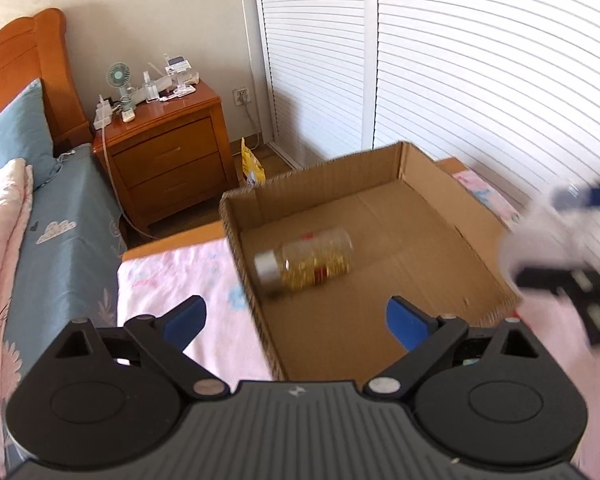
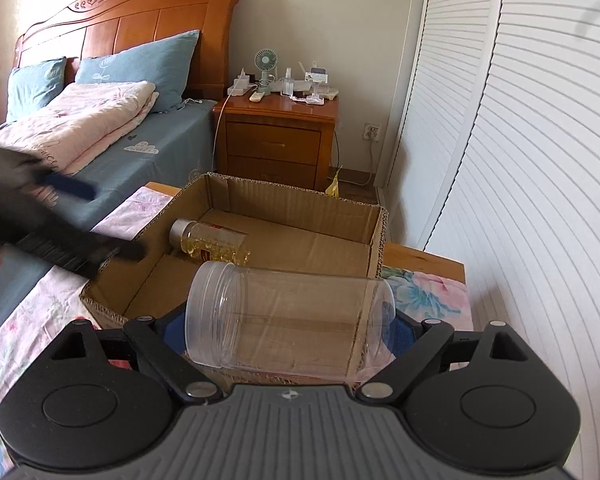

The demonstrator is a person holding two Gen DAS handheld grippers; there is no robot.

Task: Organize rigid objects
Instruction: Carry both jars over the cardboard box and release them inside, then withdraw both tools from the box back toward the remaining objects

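Two grippers are in my views. Nearest on my right gripper (image 2: 290, 330), the blue-padded fingers (image 2: 402, 330) are closed on a clear empty jar (image 2: 290, 320), which lies crosswise between them, its open threaded mouth toward the left finger and its base against the right one. My left gripper (image 1: 296, 322) carries nothing; its fingers (image 1: 184, 320) are spread wide, the left one over the pink floral cloth (image 1: 172, 276) and the right one over the floor of the cardboard box (image 1: 432, 216).

Just beyond both sets of fingers sits that open box on the cloth-covered bench (image 2: 428, 258). Inside it, ahead of the left fingers, a capped bottle (image 1: 306, 262) with yellow contents lies on its side near the box's left wall, silver cap toward me.

Farther off, left of the fingers, is the bed (image 2: 140, 160) with blue pillows (image 2: 156, 64); straight ahead stands a wooden nightstand (image 2: 276, 140) with a small fan (image 2: 265, 62). Louvered doors (image 2: 520, 140) fill the right side.
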